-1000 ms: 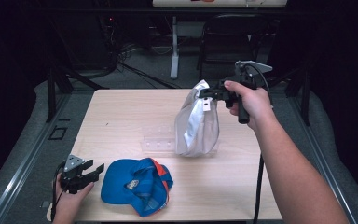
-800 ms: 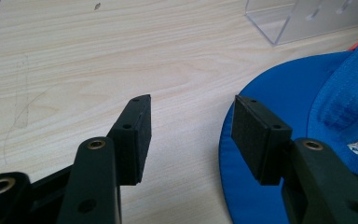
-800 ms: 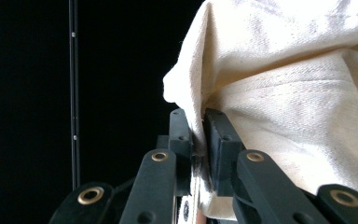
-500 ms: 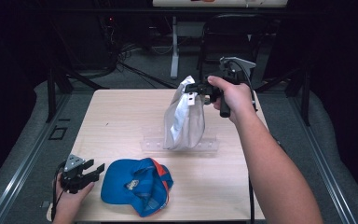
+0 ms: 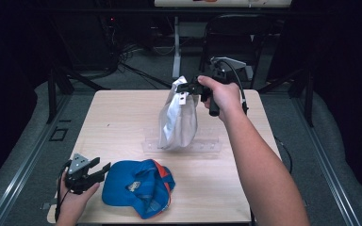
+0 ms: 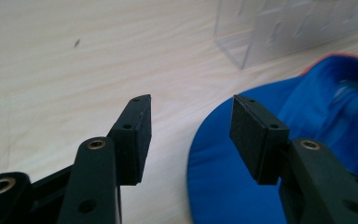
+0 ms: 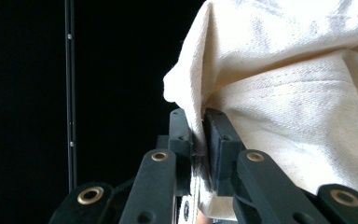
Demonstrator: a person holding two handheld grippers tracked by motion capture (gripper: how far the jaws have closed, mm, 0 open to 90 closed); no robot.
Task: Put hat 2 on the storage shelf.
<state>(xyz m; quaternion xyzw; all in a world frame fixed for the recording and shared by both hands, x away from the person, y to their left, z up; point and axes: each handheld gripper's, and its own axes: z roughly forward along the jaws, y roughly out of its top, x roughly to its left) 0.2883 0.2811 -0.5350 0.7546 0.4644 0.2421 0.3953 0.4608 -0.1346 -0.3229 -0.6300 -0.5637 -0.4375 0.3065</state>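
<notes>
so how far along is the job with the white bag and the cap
Done: the right tool is shut on the top edge of the white cloth bag, lifted, its bottom over the clear plastic tray. In hand: carrying that bag. Left: the blue cap lies untouched on the table, the open left tool beside its brim.

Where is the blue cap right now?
In the high view the blue cap lies on the table's near edge, left of centre, just right of the open left hand-held gripper and in front of the clear tray.
</notes>
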